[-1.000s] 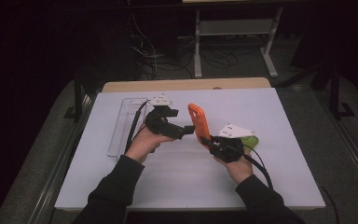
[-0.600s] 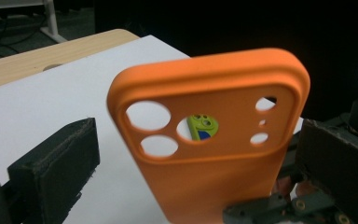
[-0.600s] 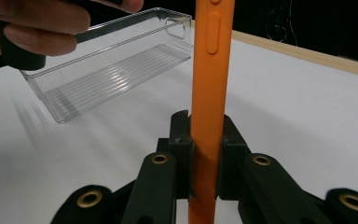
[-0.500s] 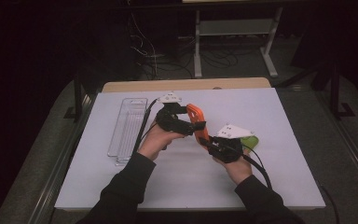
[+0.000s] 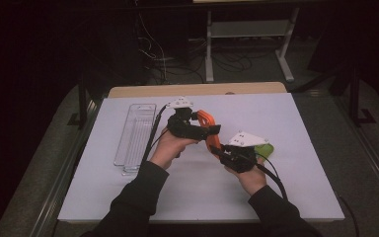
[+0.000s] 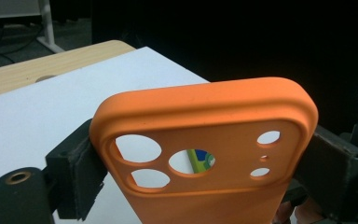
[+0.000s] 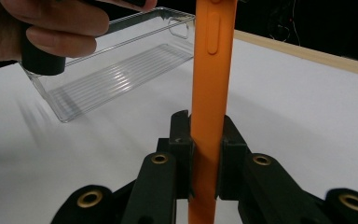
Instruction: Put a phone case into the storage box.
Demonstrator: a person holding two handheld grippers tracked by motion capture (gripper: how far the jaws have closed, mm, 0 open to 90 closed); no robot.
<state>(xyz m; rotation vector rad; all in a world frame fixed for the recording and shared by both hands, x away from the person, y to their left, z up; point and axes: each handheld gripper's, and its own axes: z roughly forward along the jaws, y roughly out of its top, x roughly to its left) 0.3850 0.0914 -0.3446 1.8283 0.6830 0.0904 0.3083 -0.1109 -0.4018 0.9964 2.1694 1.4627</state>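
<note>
One orange phone case (image 5: 208, 129) is held above the white table (image 5: 301, 163), right of one clear tray (image 5: 134, 136). Two grippers clamp it: the left gripper (image 6: 200, 154), jaws just closed across its width, and the right gripper (image 7: 204, 154) on its edge.

Phone case (image 6: 205, 121): solid orange, centre frame. Tongs (image 7: 205, 140): black, brass-coloured rivets, bottom centre. Tray (image 5: 134, 133): clear, ribbed, left of centre. Bench (image 5: 306, 118): white top, pale wood at upper edge.

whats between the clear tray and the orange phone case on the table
The left gripper and the hand holding it sit between the clear tray and the orange phone case, in the high view.
</note>
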